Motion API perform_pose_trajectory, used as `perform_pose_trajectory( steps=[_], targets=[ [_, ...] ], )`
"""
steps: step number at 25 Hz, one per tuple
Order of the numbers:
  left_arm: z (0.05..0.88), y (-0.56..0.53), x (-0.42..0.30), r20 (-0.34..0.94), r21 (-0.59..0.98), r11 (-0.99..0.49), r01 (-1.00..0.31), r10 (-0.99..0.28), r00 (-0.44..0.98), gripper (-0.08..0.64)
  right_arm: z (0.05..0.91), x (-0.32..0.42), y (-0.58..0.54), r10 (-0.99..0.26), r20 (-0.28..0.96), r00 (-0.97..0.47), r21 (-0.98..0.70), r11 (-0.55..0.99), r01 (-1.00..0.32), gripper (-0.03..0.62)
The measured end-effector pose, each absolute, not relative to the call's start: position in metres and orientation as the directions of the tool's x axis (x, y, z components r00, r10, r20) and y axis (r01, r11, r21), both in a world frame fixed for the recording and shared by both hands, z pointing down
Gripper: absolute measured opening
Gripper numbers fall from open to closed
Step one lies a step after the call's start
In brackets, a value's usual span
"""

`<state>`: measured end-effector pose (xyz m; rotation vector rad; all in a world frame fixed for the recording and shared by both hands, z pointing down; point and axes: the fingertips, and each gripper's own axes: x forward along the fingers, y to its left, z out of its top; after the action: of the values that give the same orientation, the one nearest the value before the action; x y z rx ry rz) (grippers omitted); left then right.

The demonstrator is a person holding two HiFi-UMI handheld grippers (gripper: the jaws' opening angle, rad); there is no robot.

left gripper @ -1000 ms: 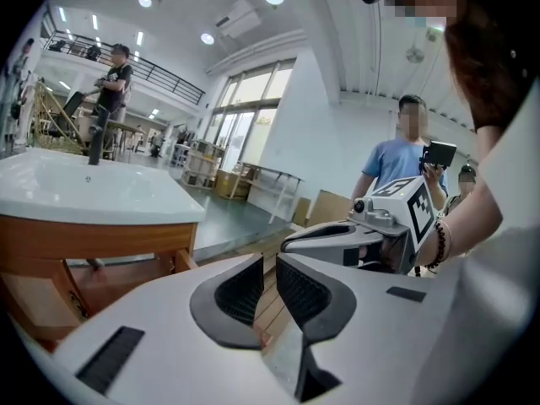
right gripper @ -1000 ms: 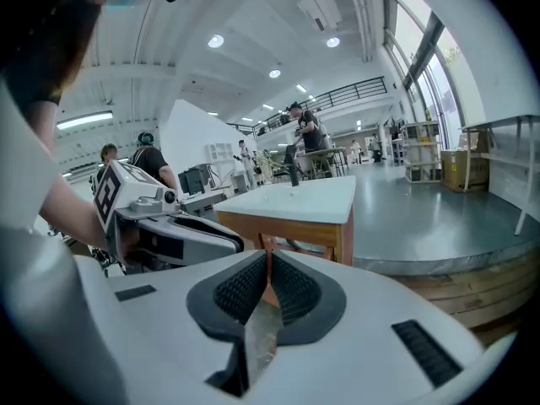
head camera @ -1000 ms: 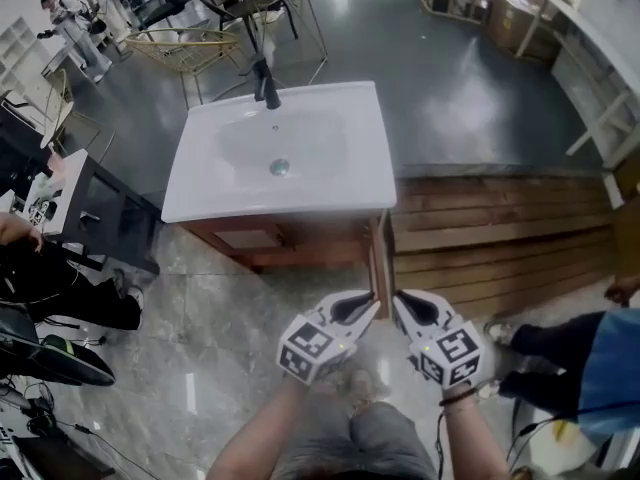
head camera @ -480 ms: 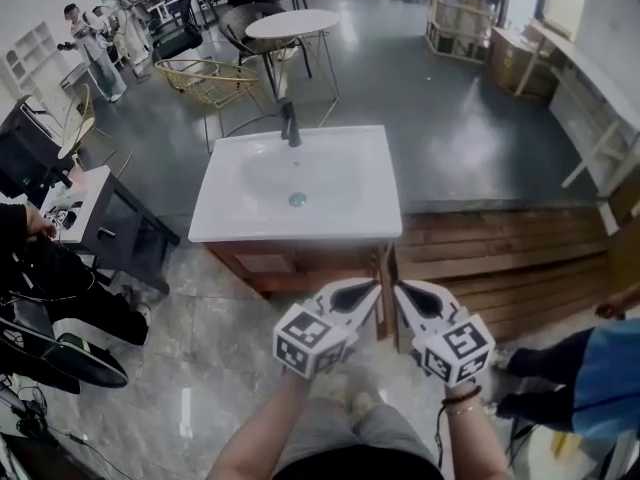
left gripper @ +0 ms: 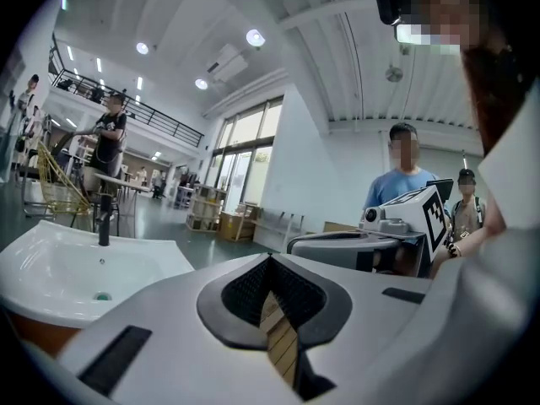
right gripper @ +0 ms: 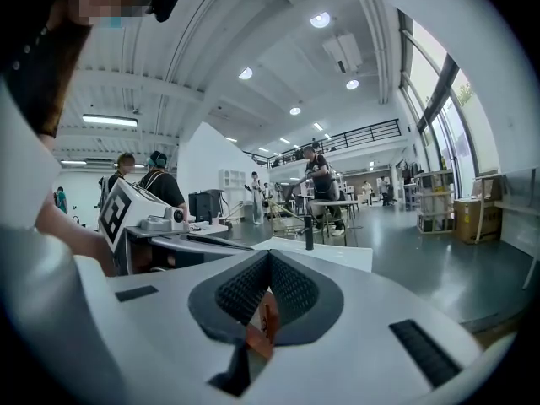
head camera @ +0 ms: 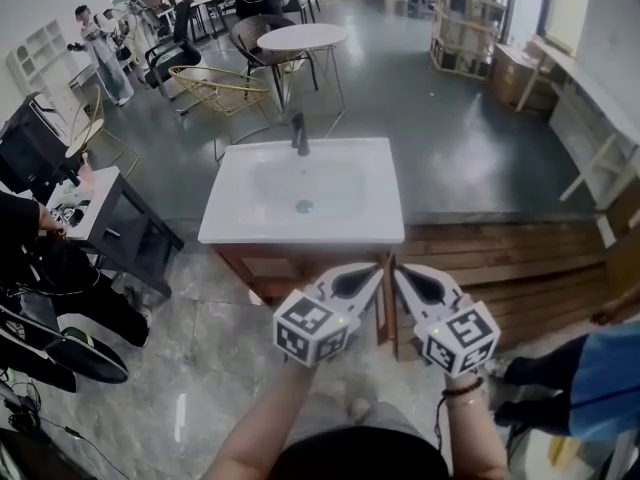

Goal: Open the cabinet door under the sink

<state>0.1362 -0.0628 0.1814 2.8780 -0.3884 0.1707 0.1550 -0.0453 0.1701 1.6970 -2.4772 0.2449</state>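
**Head view: cabinet door stands open, both your grippers closed and empty**

- Sink point(head camera: 235, 218): white basin on a wooden cabinet point(head camera: 262, 266). A dark faucet point(head camera: 300, 134) stands at its far rim.
- Door point(head camera: 388, 330): at the cabinet's right end, swung out toward you and seen edge-on. It lies between your two grippers and reaches the floor tiles.
- Left gripper point(head camera: 370, 274): just left of the door's top edge and pointing at the cabinet. Its own view shows the jaws meeting at the tips with nothing held. Only wooden slats show through the gap behind them.
- Right gripper point(head camera: 404, 274): just right of the door, level with the left one. Its jaws have just been closing and now meet at the tips with nothing clamped. An orange-brown sliver shows through the gap, and you cannot tell what it is.
- Plank decking point(head camera: 490, 258): right of the cabinet.
- Bystanders: seated at the left edge, standing at the right.
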Motion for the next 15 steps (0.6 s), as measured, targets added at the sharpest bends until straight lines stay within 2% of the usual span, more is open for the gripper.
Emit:
perform_pose_trajectory(
  steps=[15],
  targets=[
    [0.1758,-0.0617,0.1308,0.134,0.207,-0.940,-0.270,-0.246,0.960,0.009,0.1670,0.1454,-0.0486,-0.915,0.192,-0.355,-0.063,0.349,-0.935,0.008]
  ],
)
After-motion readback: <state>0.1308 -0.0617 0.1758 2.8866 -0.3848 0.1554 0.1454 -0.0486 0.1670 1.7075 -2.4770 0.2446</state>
